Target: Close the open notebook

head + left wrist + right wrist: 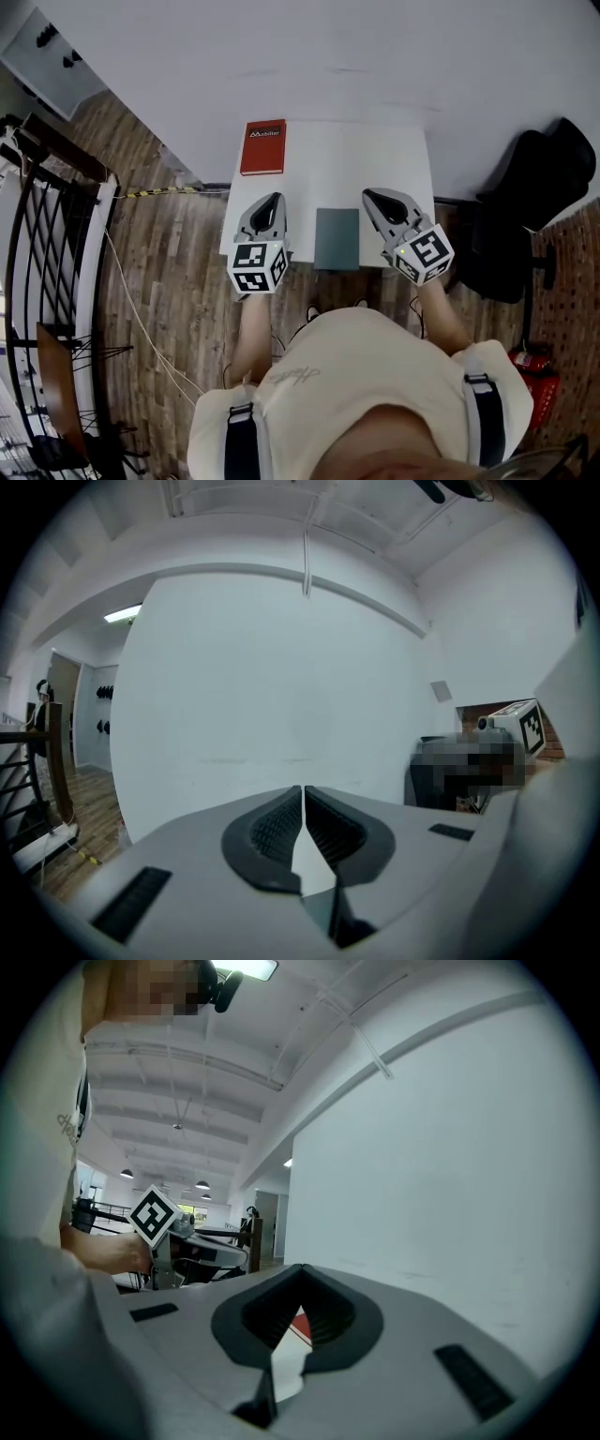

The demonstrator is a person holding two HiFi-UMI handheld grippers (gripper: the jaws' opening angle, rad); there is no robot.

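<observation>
A dark teal notebook (pixel 337 238) lies flat with its cover down at the front middle of the small white table (pixel 394 159). My left gripper (pixel 274 199) hovers just left of it with its jaws together and nothing between them. To the notebook's right, my right gripper (pixel 368 195) is also shut and empty. In the left gripper view the left gripper (pixel 303 789) points at the white wall, pads pressed together. In the right gripper view the right gripper (pixel 302 1267) is likewise shut, and a sliver of a red book (pixel 298 1324) shows below its tips.
The red book (pixel 263 147) lies at the table's back left corner. A black office chair (pixel 525 216) stands close to the table's right side. A white wall runs behind the table. A dark railing (pixel 47 244) and a thin cable (pixel 131 300) sit left on the wooden floor.
</observation>
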